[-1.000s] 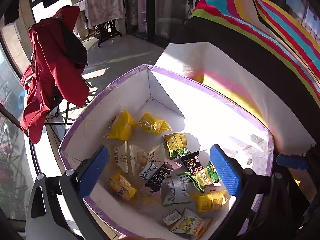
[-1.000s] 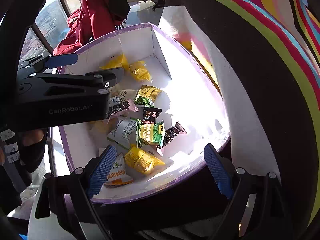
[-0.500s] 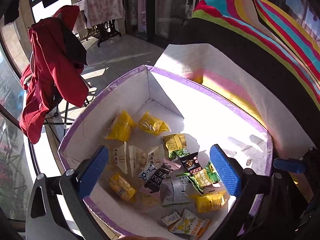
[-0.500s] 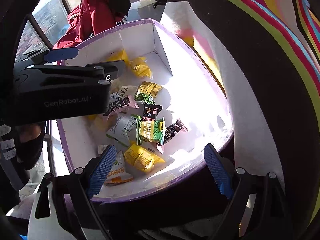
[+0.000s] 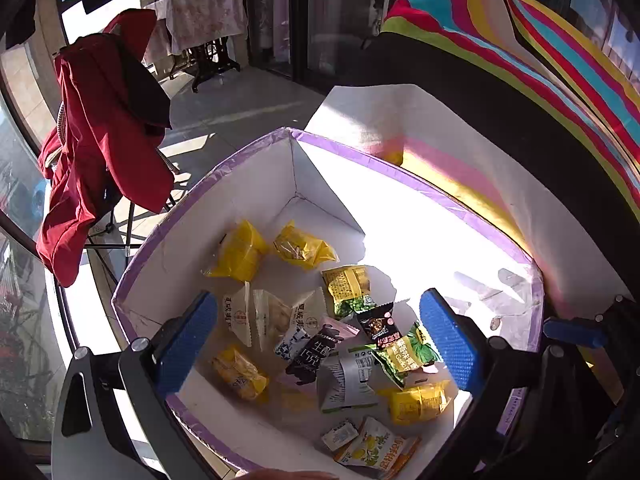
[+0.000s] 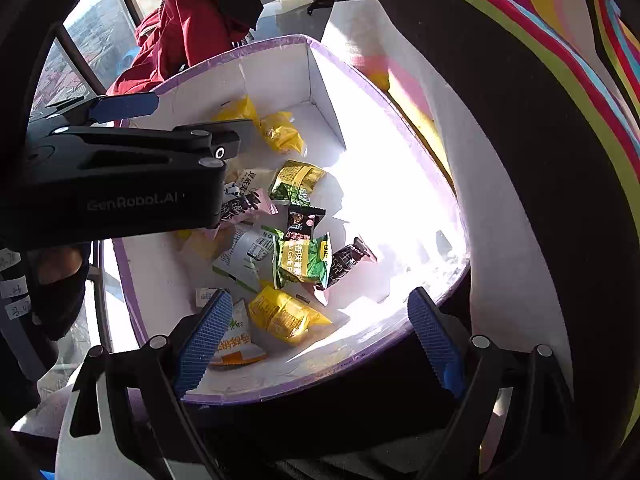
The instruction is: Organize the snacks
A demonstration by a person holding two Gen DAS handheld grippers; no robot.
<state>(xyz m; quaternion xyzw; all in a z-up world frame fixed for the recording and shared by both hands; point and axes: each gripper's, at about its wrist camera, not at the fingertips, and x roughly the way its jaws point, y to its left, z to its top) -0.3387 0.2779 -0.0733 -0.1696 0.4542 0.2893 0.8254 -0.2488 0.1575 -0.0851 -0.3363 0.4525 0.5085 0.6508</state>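
Box (image 5: 420,192): white, purple-rimmed, open-topped, resting against a striped cloth (image 5: 540,60); snacks already lie loose on its floor.
Snacks (image 5: 320,332): packets heaped toward the shaded side, sunlit side bare; long axes run every way, no common heading.
Left gripper (image 5: 316,340): spread wide, empty, poised above the heap, likely choosing a packet.
Right gripper (image 6: 320,324): spread wide, empty, over the near rim by a yellow packet (image 6: 282,316), lying diagonally.

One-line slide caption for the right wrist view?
Open right gripper hovers over white purple-rimmed cardboard box of mixed snack packets; left gripper alongside.
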